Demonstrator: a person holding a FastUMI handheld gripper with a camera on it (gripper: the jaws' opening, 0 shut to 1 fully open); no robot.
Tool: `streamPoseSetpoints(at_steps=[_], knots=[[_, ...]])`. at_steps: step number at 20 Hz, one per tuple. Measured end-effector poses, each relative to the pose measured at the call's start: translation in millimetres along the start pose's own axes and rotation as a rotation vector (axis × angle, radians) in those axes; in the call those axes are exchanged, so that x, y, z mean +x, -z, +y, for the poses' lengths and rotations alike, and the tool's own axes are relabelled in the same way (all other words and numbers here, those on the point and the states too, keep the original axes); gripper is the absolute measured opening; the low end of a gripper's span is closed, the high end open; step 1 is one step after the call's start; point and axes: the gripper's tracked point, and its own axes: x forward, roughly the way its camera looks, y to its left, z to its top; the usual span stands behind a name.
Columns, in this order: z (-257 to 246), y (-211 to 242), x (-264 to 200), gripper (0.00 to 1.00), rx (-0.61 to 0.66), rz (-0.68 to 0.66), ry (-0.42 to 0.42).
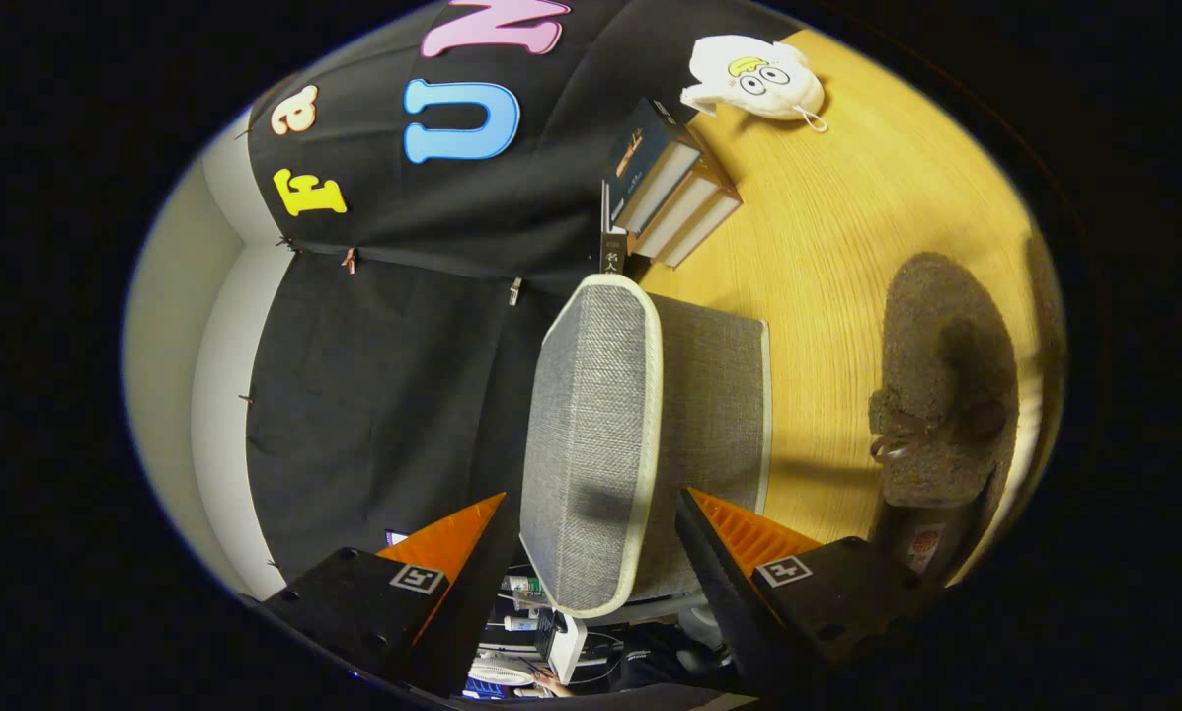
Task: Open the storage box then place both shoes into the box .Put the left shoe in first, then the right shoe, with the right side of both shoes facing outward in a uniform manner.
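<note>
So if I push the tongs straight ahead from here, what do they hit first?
Most likely the grey storage box. The tongs are open, and the box's pale-edged lid sits between and just ahead of the fingers. The books lie beyond it. Depth is hard to judge, so contact may come almost at once.

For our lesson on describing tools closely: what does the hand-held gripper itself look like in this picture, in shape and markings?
The gripper has two wedge-shaped fingers tapering to points, their inner faces ribbed. Each sits on a black blocky base with screw holes, and each base carries a small square black-and-white marker tag.
</note>
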Motion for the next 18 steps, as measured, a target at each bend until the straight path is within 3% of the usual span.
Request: streamPoseSetpoints(at_steps=[7, 10, 12, 18], knots=[[-2, 13, 28, 0.93, 0.156, 0.065, -0.098], [12, 14, 38, 0.56, 0.186, 0.05, -0.178], [13, 1, 22, 0.07, 0.152, 0.003, -0.179], [37, 3, 11, 0.05, 0.069, -0.021, -0.119]])
